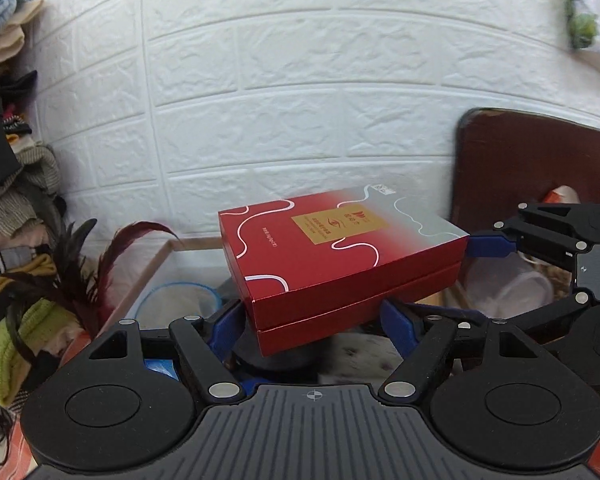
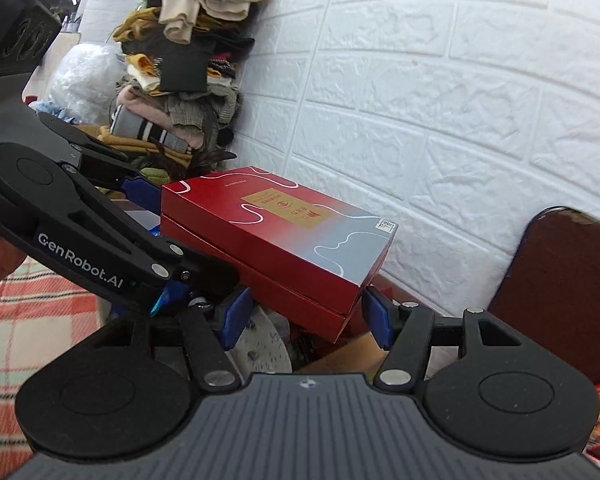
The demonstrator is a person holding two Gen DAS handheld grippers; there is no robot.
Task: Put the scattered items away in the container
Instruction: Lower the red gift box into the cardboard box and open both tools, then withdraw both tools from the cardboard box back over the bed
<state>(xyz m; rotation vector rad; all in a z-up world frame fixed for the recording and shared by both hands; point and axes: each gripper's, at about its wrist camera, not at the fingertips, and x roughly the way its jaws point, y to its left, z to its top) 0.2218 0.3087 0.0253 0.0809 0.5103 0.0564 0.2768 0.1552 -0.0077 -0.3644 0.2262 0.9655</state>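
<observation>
A flat red and grey gift box (image 1: 336, 256) with a gold label is held up between both grippers, above a cardboard container (image 1: 148, 276). My left gripper (image 1: 316, 316) is shut on the box's near left end, its blue pads against the box sides. My right gripper (image 2: 304, 316) is shut on the box's other end (image 2: 284, 236). Each gripper shows in the other's view: the right gripper (image 1: 496, 244) at the box's right corner, the left gripper (image 2: 148, 200) at its left end. The container holds a blue-rimmed item (image 1: 180, 300) and other things, mostly hidden under the box.
A white brick-pattern wall (image 1: 300, 100) stands close behind. A pile of folded clothes (image 2: 180, 80) and dark red feathers (image 1: 112, 252) are at the left. A dark brown board (image 1: 540, 160) leans at the right. A plaid cloth (image 2: 28, 320) covers the surface.
</observation>
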